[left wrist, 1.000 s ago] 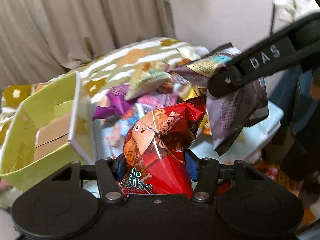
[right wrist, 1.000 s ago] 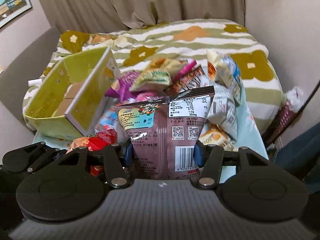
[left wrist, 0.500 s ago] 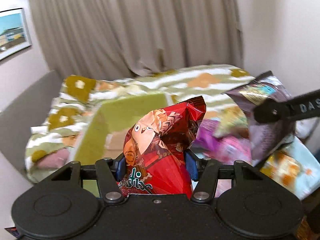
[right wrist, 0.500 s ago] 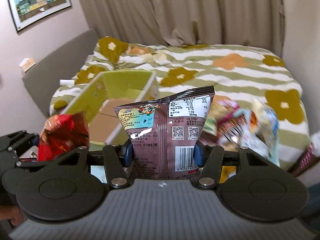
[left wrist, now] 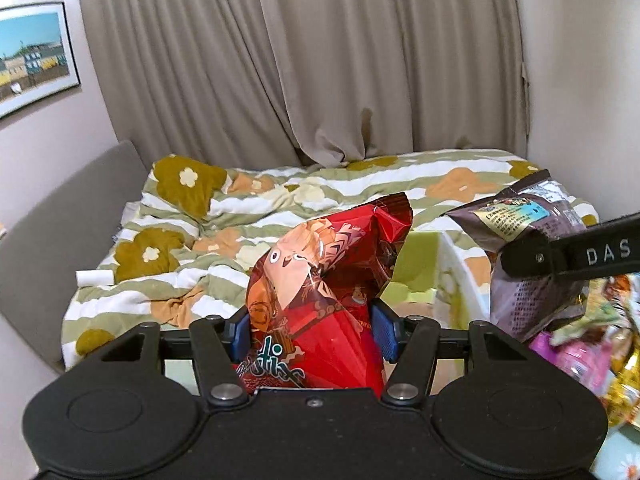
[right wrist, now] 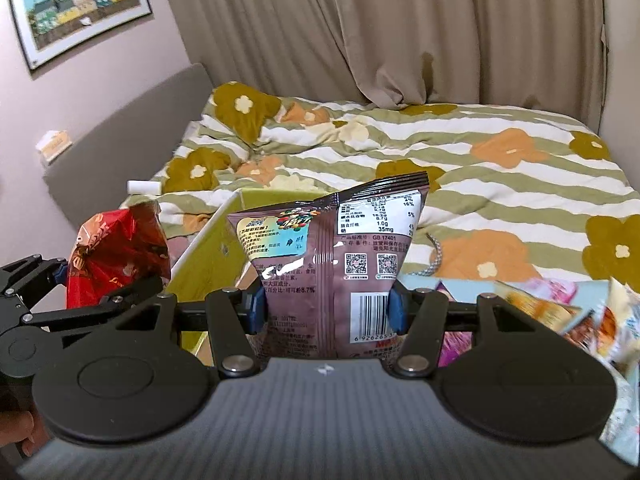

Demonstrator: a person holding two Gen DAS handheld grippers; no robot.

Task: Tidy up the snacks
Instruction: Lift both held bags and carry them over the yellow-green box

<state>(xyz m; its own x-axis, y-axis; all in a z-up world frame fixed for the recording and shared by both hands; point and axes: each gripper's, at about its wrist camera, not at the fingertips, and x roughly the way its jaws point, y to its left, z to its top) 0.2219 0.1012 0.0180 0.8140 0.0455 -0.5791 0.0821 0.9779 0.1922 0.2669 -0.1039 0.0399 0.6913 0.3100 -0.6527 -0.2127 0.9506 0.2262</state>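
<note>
My left gripper is shut on a red snack bag with a cartoon face, held upright in the air. My right gripper is shut on a brown-purple snack bag, also held upright. Each bag shows in the other view: the red bag at the left of the right wrist view, the brown-purple bag at the right of the left wrist view. A yellow-green box with white rims sits just behind and below both bags; its inside is mostly hidden.
A pile of loose snack packets lies at the lower right on a light blue surface. Behind is a bed with a flowered striped quilt, a grey headboard, beige curtains and a framed picture.
Both grippers have lifted their bags up and swung left, away from the snack pile. The yellow-green box now sits behind the bags instead of at the left.
</note>
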